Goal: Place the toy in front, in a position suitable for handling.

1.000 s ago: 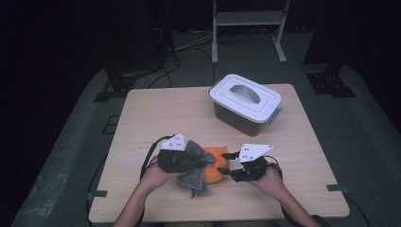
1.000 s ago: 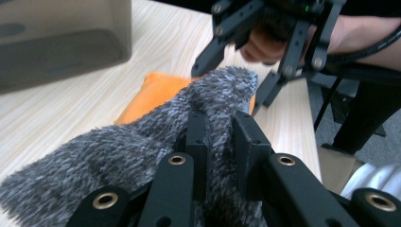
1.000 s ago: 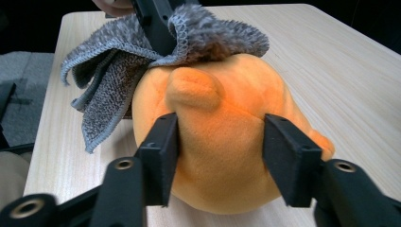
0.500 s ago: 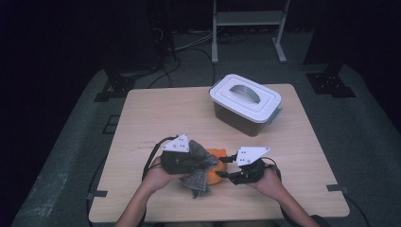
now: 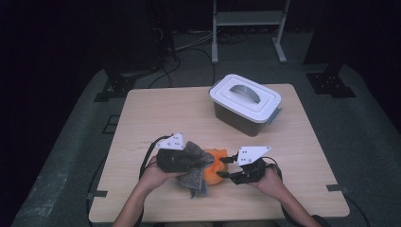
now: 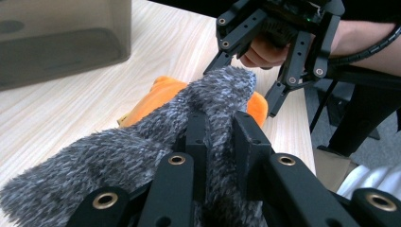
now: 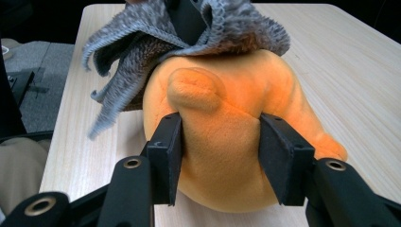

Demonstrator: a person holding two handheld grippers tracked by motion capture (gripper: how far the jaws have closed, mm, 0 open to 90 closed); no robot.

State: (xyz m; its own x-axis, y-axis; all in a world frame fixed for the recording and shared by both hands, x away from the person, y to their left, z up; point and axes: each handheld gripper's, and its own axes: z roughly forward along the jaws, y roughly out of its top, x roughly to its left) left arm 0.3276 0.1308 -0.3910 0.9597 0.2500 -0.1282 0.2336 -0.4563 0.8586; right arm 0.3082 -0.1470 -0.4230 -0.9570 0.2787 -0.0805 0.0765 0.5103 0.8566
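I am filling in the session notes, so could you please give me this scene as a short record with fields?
left gripper: shut on the grey cloth
right gripper: shut on the orange plush toy
cloth position: draped over the toy's top
toy position: on the wooden table, near the front edge
lidded container: closed, far side of table, untouched

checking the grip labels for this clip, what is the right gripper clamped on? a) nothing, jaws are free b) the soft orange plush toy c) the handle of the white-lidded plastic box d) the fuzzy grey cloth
b: in the right gripper view, the right gripper has its two black jaws pressing into both sides of the soft orange plush toy, while the fuzzy grey cloth is pinched by the left gripper.
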